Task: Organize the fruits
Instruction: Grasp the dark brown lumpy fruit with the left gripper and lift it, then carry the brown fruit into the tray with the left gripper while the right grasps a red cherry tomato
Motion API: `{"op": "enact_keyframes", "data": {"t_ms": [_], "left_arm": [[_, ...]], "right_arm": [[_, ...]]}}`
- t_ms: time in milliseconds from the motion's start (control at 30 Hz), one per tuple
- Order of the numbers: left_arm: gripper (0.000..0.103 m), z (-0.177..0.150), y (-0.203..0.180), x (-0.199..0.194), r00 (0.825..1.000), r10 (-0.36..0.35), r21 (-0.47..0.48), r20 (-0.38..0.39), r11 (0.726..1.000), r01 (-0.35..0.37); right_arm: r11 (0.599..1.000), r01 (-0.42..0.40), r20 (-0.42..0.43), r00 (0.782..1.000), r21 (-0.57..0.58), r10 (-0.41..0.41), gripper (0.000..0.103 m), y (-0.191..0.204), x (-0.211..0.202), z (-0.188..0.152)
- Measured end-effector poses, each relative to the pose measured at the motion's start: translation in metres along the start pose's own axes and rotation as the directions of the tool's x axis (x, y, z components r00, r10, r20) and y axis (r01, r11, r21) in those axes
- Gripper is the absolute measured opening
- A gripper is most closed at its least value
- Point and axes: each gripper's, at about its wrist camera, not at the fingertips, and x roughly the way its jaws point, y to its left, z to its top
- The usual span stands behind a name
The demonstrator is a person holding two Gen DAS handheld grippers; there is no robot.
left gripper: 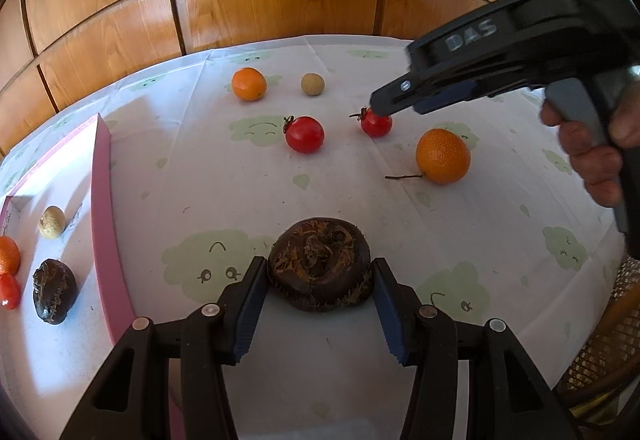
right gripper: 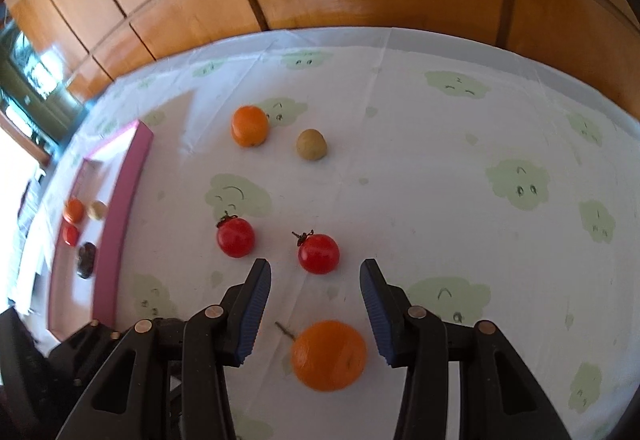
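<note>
Dark water chestnut (left gripper: 319, 264) sits nearest your left gripper (left gripper: 320, 272), between its blue pads, which look to touch or nearly touch its sides; whether you are gripping it I cannot tell for sure, and it rests on the tablecloth (left gripper: 200, 167). Your right gripper (right gripper: 316, 276) is spread wide and holds nothing, with a cherry tomato (right gripper: 319, 253) just ahead of its fingertips and a stemmed orange (right gripper: 329, 355) lying below the gap.

Progress, judged from the layout: partly done. Your pink tray (left gripper: 102, 199) at the left already holds four pieces: a pale longan (left gripper: 52, 222), a small orange (left gripper: 8, 255), a red tomato (left gripper: 9, 291) and a second dark chestnut (left gripper: 54, 290).

Still loose on the cloth: the chestnut at your left gripper, two tomatoes, counting the second tomato (right gripper: 235, 237), the stemmed orange, a far orange (right gripper: 249, 126) and a tan longan (right gripper: 311, 145). Six pieces left, so roughly less than half is sorted.
</note>
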Motion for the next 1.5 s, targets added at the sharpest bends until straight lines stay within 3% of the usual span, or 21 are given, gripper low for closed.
{"op": "enact_keyframes", "data": {"t_ms": [300,367,400,433,833,1033,1300,1500], "left_arm": [[0.053,-0.001,0.001,0.0,1.0,0.002,0.001,0.006,1.0,-0.002],[0.053,-0.001,-0.001,0.0,1.0,0.006,0.002,0.007,1.0,-0.006],[0.053,-0.001,-0.001,0.0,1.0,0.008,0.004,0.008,1.0,-0.008],[0.053,-0.001,-0.002,0.0,1.0,0.011,0.007,0.009,1.0,-0.011],[0.052,0.005,0.002,-0.005,1.0,-0.002,-0.03,-0.021,1.0,0.001],[0.052,0.011,0.011,-0.031,1.0,0.008,-0.054,0.022,0.999,-0.007],[0.051,0.015,0.059,-0.076,0.995,0.062,-0.181,0.079,0.982,-0.047],[0.051,0.017,0.127,-0.094,0.975,0.209,-0.294,0.08,0.939,-0.177]], "right_arm": [[0.996,0.032,-0.036,0.999,-0.084,-0.036,0.047,0.006,0.024,0.005],[0.995,0.032,-0.037,0.999,-0.095,-0.036,0.041,0.006,0.028,0.004],[0.994,0.031,-0.039,0.999,-0.104,-0.035,0.029,0.007,0.03,0.004],[0.993,0.045,-0.035,0.998,-0.109,-0.05,0.026,0.006,0.031,0.004],[0.989,0.092,-0.022,0.995,-0.114,-0.095,0.025,0.006,0.036,0.004],[0.991,0.087,-0.02,0.996,-0.105,-0.09,0.025,0.005,0.036,0.003],[0.994,0.074,-0.017,0.997,-0.084,-0.075,0.025,0.002,0.036,0.003],[0.994,0.071,-0.015,0.997,-0.084,-0.073,0.026,0.002,0.036,0.002]]}}
